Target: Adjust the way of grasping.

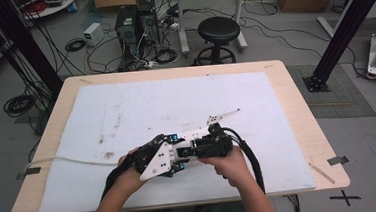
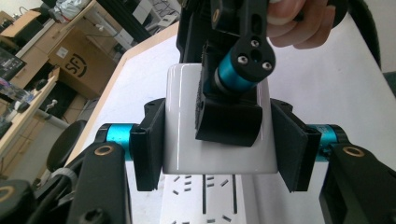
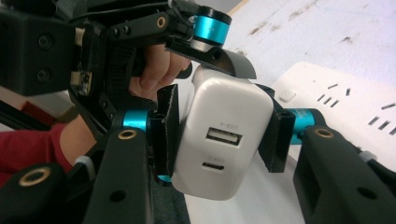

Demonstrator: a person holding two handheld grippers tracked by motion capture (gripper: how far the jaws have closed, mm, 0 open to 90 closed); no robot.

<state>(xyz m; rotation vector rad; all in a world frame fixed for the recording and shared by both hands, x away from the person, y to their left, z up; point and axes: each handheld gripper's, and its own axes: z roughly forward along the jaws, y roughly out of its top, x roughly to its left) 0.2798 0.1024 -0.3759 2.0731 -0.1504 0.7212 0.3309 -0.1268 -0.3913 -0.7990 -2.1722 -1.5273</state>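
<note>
White charger (image 3: 226, 140) pinched between both tongs, left tongs (image 2: 218, 144) and right tongs (image 3: 219, 135) clamping its sides, above power strip (image 2: 205, 196).

Grippers hide the power strip (image 2: 205, 196) (mostly) and charger (image 3: 224, 140).

Charger (image 3: 224, 140) between both grippers' jaws, above power strip (image 3: 345, 100), on mat (image 1: 126, 115) covering table (image 1: 295, 93)

Left tool (image 2: 219, 144): black jaws, cyan cylinders, brass-ringed screws; white plate
Right tool (image 3: 219, 140): black, cyan cylinders; thick black cable
Sleeve (image 3: 23, 149): red
</note>
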